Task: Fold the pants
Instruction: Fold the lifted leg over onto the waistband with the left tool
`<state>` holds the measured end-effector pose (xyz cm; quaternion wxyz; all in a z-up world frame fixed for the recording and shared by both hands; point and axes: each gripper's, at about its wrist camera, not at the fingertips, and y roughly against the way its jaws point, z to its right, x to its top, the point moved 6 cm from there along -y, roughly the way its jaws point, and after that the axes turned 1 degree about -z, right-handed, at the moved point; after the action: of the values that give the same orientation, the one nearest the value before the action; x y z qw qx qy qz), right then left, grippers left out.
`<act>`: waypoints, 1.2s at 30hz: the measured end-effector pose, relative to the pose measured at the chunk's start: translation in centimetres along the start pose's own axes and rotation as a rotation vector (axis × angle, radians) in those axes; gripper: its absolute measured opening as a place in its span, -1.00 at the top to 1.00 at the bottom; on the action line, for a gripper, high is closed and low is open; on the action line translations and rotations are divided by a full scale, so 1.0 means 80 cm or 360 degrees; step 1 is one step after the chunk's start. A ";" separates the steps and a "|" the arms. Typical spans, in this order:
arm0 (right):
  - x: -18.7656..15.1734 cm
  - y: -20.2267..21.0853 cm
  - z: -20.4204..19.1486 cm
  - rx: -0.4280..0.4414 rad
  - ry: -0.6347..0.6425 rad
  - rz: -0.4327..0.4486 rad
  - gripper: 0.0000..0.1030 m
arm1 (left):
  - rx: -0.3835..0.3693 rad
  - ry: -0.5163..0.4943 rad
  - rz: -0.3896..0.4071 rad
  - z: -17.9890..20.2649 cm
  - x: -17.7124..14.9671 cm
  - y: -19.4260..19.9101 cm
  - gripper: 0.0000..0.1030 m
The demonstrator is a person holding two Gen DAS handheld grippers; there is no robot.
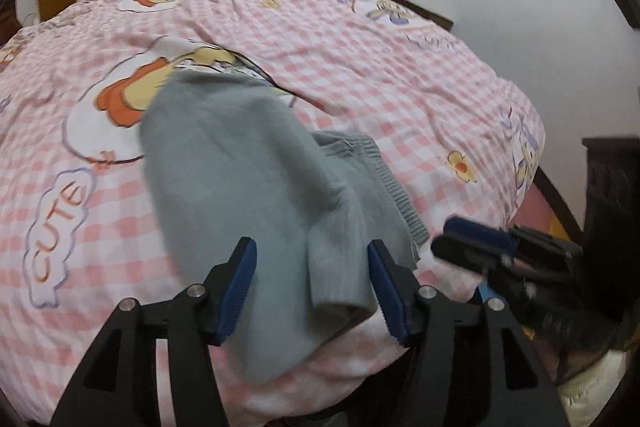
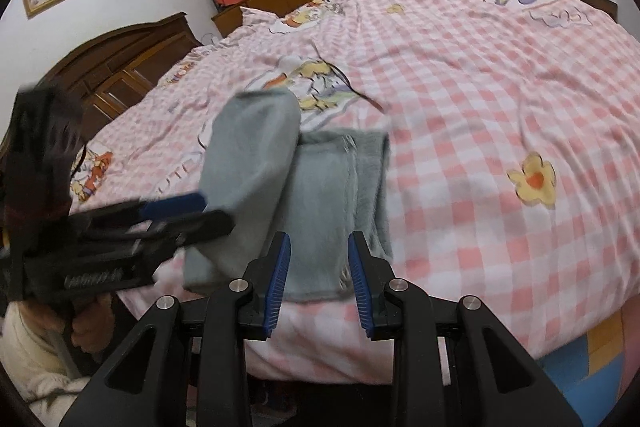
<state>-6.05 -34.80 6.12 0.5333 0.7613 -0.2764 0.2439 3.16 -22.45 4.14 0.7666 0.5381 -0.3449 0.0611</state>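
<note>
On pink checked bedspread lie grey pants; left gripper, right gripper both gape.

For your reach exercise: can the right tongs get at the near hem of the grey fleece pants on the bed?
Probably yes: the open right tongs face the grey fleece pants, nothing between.

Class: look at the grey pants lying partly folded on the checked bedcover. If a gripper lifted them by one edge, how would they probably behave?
The pants would probably droop: the folded-over layer already sags in soft curves. The fuzzy-looking surface suggests they would grip rather than slip. On the soft bedcover, a push would likely bunch them, not slide them.
</note>
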 end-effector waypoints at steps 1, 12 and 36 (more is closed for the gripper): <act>0.007 -0.002 -0.003 0.0029 -0.0009 -0.0003 0.40 | 0.0011 0.0014 0.0020 -0.006 -0.003 0.007 -0.21; 0.059 -0.071 -0.028 0.0152 -0.0097 -0.0192 0.22 | 0.0096 0.0208 0.0059 -0.074 -0.034 0.028 -0.25; 0.069 -0.041 -0.003 0.0106 -0.0072 -0.0125 0.79 | 0.0151 0.0256 0.0082 -0.091 -0.034 0.021 -0.25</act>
<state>0.15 -34.56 7.67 0.5105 0.7942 -0.2500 0.2146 3.68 -14.73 2.50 0.7638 0.5580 -0.2927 0.1400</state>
